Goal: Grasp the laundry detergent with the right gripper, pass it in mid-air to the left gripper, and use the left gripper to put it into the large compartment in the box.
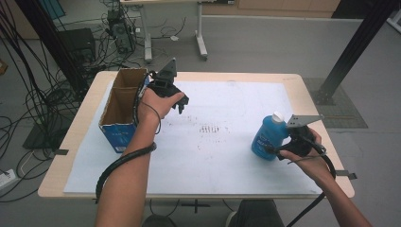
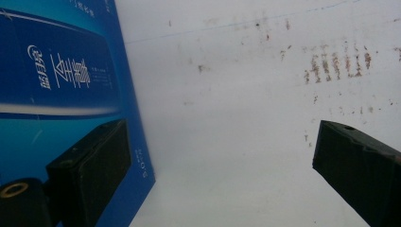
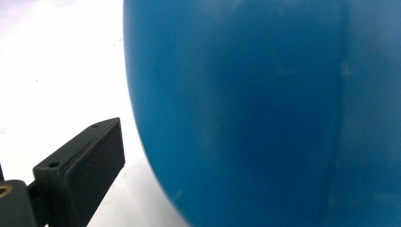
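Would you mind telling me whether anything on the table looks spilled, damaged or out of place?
Nothing looks spilled or broken. The blue bottle stands upright with its white cap on, and the open cardboard box sits upright at the table's left. The only oddity is a patch of brownish marks on the white table cover.

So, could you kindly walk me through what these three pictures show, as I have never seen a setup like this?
No robot here: a person holds a two-jaw tool in each hand. The high view looks down on the table, which is covered by a white sheet. The left gripper hangs beside an open blue cardboard box. The right gripper is up against a blue bottle with a white cap.

The other two pictures come from cameras riding on the grippers. The left gripper view shows its jaws wide apart, holding nothing, the box wall close by. The right gripper view shows one jaw beside the bottle; whether it grips yet is unclear.
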Tool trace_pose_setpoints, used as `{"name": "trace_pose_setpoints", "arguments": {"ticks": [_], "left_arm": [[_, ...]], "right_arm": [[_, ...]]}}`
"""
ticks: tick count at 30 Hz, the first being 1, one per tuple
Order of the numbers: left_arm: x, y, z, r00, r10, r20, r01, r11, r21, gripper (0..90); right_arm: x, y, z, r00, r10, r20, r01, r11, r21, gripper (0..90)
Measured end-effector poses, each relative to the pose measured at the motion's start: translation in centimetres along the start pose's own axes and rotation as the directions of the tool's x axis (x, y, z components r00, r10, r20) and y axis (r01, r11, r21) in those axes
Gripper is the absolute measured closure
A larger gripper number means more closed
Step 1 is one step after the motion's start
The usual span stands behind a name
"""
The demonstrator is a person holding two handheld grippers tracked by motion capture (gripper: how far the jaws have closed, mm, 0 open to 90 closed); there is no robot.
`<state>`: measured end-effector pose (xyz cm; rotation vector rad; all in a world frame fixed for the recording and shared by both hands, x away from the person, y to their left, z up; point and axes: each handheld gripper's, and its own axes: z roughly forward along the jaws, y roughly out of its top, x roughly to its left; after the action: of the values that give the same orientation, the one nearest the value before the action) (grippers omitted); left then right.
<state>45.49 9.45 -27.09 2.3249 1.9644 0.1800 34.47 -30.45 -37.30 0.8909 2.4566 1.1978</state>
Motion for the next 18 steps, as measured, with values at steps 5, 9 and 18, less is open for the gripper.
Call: {"name": "trace_pose_setpoints", "arguments": {"ticks": [5, 9, 18], "left_arm": [[-0.03, 0.01, -0.06, 1.0000, 0.003, 0.002, -0.003, 1.0000, -0.002, 5.8], [-0.05, -0.01, -0.10, 1.0000, -0.001, 0.006, 0.001, 1.0000, -0.005, 5.7], [-0.08, -0.05, -0.12, 1.0000, 0.000, 0.005, 0.000, 1.0000, -0.004, 5.7]], "right_arm": [[0.01, 0.03, -0.02, 1.0000, 0.000, -0.001, 0.000, 1.000, -0.004, 1.9], [0.06, 0.09, 0.07, 1.0000, -0.004, -0.005, 0.004, 1.000, -0.002, 1.9], [0.08, 0.07, 0.13, 1.0000, -0.002, -0.003, 0.002, 1.000, -0.008, 1.9]]}}
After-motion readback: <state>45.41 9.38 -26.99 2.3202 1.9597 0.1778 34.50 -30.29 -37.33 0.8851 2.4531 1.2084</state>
